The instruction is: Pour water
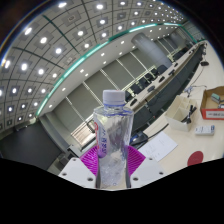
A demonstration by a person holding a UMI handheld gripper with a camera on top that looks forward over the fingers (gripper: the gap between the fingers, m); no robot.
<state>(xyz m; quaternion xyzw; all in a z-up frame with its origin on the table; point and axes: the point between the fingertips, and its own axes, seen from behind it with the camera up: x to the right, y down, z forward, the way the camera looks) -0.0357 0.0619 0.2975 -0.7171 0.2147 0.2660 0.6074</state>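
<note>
Between the two fingers (113, 157), one capped water bottle (113, 140), gripped upright, desks (165, 125) beyond.

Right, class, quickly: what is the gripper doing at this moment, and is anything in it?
Gripper: shut on the water bottle, its pink pads pressed on either side; the bottle's cap is on.

We see large open-plan office: ceiling (70, 40) with rows of recessed downlights, rows of desks (165, 75) with dark chairs, white table (185, 125), cardboard box (212, 103) on it.
</note>
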